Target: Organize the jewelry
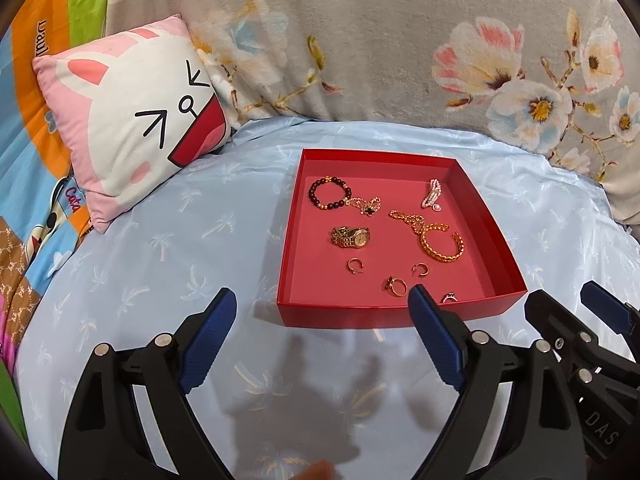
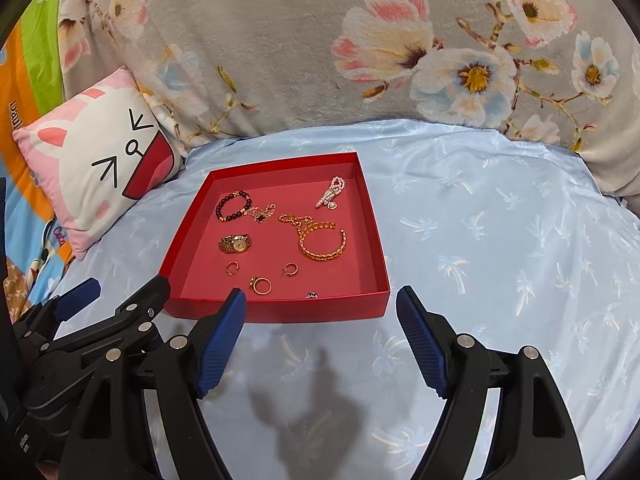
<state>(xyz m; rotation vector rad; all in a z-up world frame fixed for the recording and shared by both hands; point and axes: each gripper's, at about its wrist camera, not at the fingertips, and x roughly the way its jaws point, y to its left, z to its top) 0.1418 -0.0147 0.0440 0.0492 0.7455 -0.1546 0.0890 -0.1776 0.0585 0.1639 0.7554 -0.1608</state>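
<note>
A: Jaw state?
B: Both spread wide, nothing between the pads. Left gripper (image 1: 320,312) and right gripper (image 2: 320,304) hover side by side over the blue palm-print sheet (image 2: 500,240), just short of the red tray's (image 1: 400,316) near wall.

A: Where's the jewelry?
B: All inside the red tray. Near the front wall: a gold ring (image 1: 395,286) and a small silver ring (image 1: 449,298). Behind them two hoop earrings (image 1: 354,266), (image 1: 420,269). Mid-tray: gold watch (image 1: 351,237) and an open gold cuff bangle (image 1: 442,242) touching a gold chain (image 1: 406,218). Toward the back wall: dark bead bracelet (image 1: 330,194), a clover pendant chain (image 1: 366,205) touching it, a pearl piece (image 1: 431,195).

A: Obstructions?
B: None over the tray. Left view: its right pad covers part of the front wall by the gold ring.

A: View differences?
B: Left view shows the silver ring's band; in the right view it's a dark speck (image 2: 312,294). Each view catches the other gripper at its edge.

A: Surroundings?
B: Bed. Cat-face pillow (image 1: 132,120) left of the tray, grey floral blanket (image 1: 360,40) behind it, colourful quilt (image 1: 28,152) beyond the pillow.
</note>
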